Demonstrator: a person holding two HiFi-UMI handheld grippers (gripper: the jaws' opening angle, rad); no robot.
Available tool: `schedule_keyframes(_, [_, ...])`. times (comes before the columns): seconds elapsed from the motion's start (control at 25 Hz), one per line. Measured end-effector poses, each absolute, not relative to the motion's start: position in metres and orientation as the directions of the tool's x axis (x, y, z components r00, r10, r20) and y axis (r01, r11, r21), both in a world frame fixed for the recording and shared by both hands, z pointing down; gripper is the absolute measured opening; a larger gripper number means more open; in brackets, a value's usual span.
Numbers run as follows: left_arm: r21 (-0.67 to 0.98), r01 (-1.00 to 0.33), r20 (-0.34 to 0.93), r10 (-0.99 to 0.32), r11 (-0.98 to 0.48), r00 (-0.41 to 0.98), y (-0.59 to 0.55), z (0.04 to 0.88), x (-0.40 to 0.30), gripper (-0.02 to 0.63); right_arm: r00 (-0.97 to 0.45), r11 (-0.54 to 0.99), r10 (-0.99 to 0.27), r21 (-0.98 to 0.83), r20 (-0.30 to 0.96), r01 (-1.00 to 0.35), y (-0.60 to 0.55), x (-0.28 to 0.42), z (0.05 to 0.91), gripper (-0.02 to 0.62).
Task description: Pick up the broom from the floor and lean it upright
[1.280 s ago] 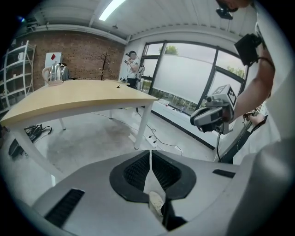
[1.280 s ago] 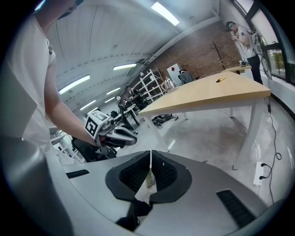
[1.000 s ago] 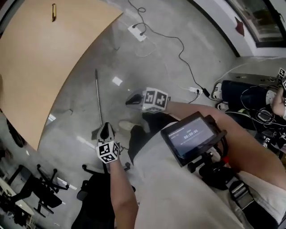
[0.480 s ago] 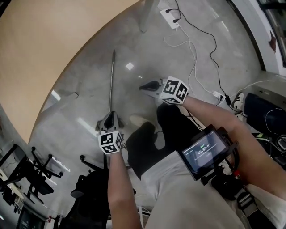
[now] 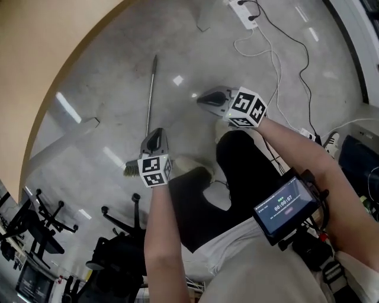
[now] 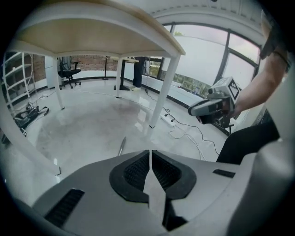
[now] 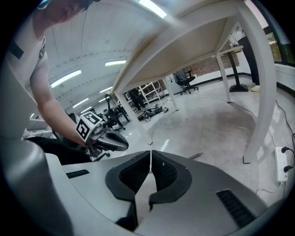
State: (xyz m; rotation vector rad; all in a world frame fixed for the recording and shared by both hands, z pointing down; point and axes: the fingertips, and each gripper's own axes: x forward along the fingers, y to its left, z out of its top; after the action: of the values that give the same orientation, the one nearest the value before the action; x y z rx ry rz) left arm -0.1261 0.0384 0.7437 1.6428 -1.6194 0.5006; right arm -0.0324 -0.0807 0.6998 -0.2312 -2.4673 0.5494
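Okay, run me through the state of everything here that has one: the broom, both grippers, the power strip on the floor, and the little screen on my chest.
Broom: lying flat on the floor, not held.
Left gripper: jaws shut, empty.
Right gripper: jaws shut, empty.
Power strip: on the floor, cables plugged in.
Screen: lit.
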Motion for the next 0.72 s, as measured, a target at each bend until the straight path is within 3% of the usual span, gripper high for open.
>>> schedule_keyframes(0.28, [0.224,-0.973,0.707,-0.698,0.063,0.117,-0.006,0.806,-0.142,0.020,-0.844,0.915,0.190,-0.402,0.502,-0.034,-0.130,-0.038,0.764,0.023])
schedule_keyframes(0.72, [0.168,-0.980,0.751,-0.658,0.104,0.059,-0.028,0.928,-0.191,0.020,-0.817,0.928,0.243,-0.370,0.523,0.039,-0.145,-0.074,0.857,0.023])
